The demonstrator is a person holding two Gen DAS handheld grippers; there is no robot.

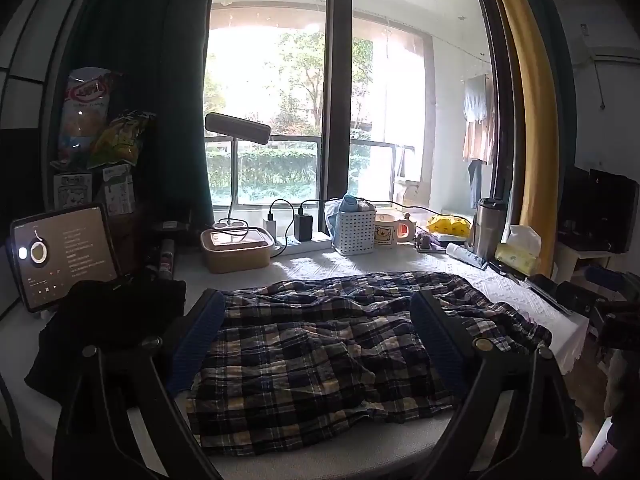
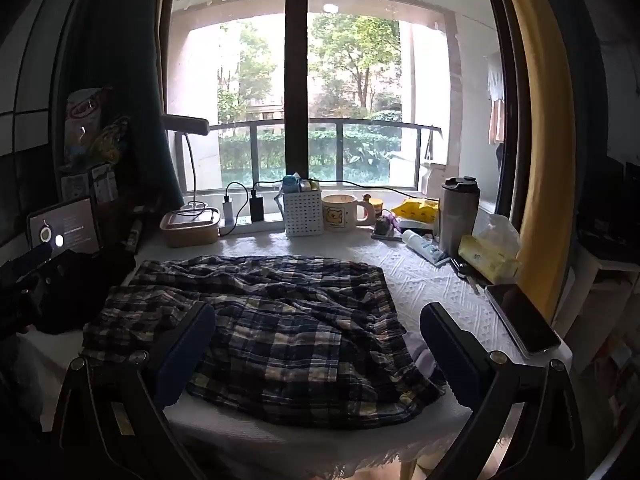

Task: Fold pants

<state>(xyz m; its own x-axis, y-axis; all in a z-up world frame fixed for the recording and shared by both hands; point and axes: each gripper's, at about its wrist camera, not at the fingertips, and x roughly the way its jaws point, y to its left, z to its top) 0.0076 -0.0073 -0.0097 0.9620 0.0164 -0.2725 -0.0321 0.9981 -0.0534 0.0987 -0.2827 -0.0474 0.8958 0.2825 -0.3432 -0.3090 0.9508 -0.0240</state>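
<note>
Dark plaid pants (image 1: 320, 352) lie crumpled and spread across the white textured tablecloth (image 1: 360, 264); they also show in the right wrist view (image 2: 280, 328). My left gripper (image 1: 318, 304) is open and empty, hovering over the near left part of the pants, its blue-padded fingers (image 1: 200, 336) wide apart. My right gripper (image 2: 318, 316) is open and empty over the near right part of the pants. The left gripper shows at the left edge of the right wrist view (image 2: 28, 280).
A dark garment (image 1: 108, 312) and a lit tablet (image 1: 64, 252) sit at the left. At the back stand a lunch box (image 1: 236, 250), power strip (image 1: 304, 240), white basket (image 1: 354, 228), mug (image 1: 390, 230), steel tumbler (image 1: 486, 228) and tissue pack (image 1: 518, 252). A phone (image 2: 524, 318) lies at the right edge.
</note>
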